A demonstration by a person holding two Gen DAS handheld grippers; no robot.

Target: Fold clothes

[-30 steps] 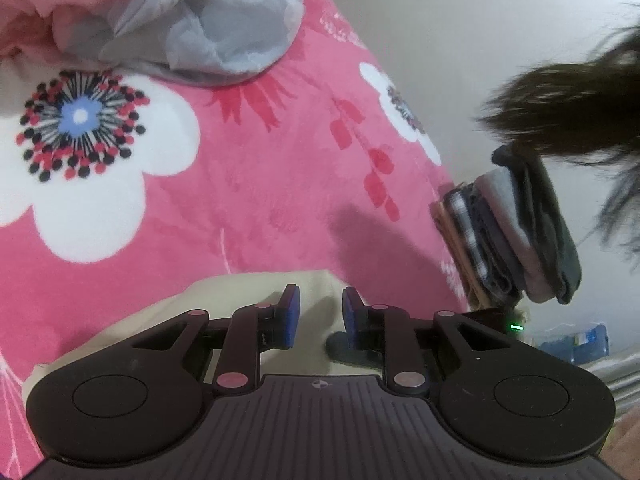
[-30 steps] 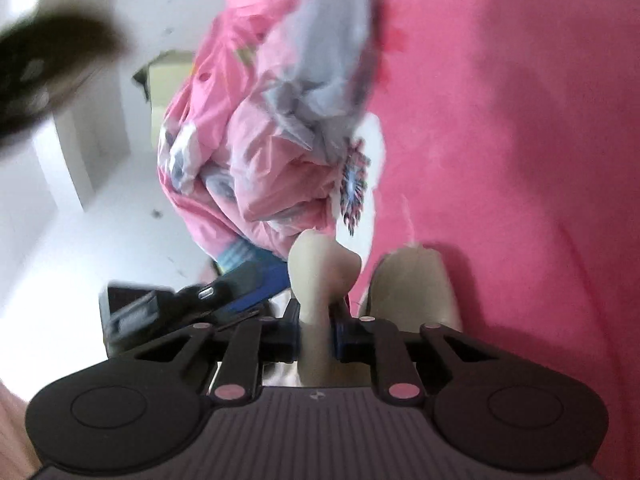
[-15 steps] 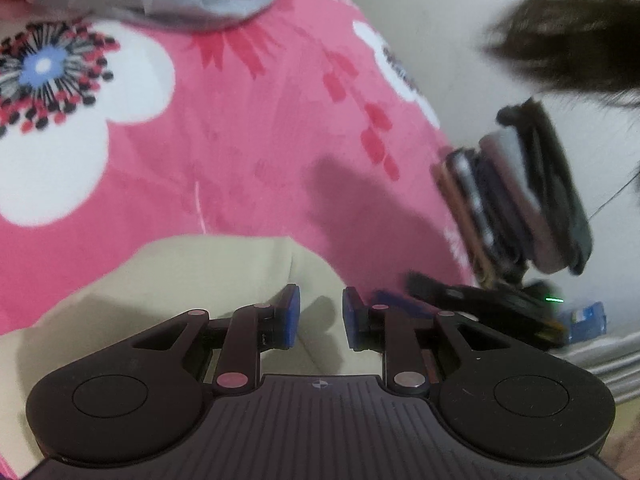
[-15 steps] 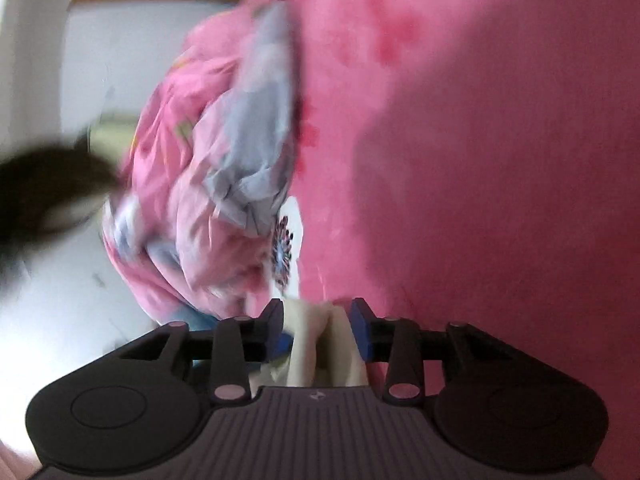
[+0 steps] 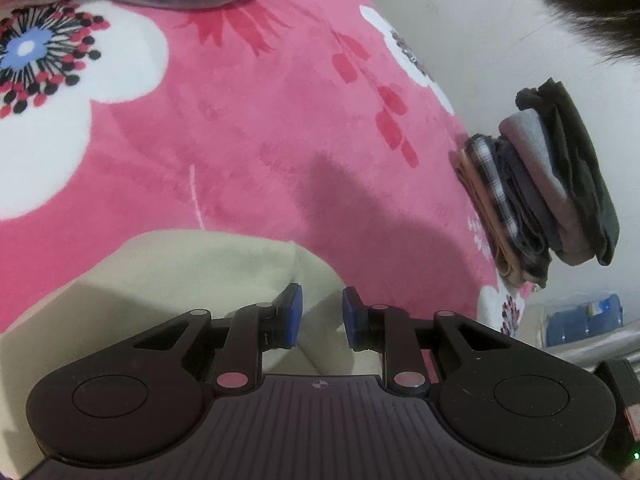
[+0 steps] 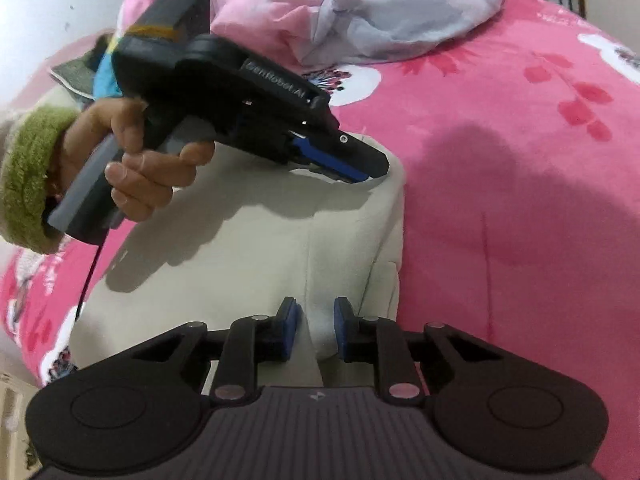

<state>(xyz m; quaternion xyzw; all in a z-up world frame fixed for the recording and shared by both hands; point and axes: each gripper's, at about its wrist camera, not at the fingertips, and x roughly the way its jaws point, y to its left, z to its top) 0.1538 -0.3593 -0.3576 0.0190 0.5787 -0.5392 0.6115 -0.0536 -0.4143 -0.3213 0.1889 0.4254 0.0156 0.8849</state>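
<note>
Cream garment (image 6: 256,248) lies flat on pink bed (image 6: 520,200). Left hand-held gripper (image 6: 360,168) at far corner, jaws apart, empty. Right hand-held gripper (image 6: 314,330) closing over near edge, nothing pinched. Folded stack (image 5: 552,184) at bed's edge; plenty of bare blanket between.

A bed covered by a pink floral blanket (image 5: 260,128) carries everything. A cream garment (image 6: 248,256) lies flat at lower centre. A stack of folded clothes (image 5: 552,184) sits at the right edge, and a crumpled pink-and-grey heap (image 6: 360,12) lies along the top.
</note>
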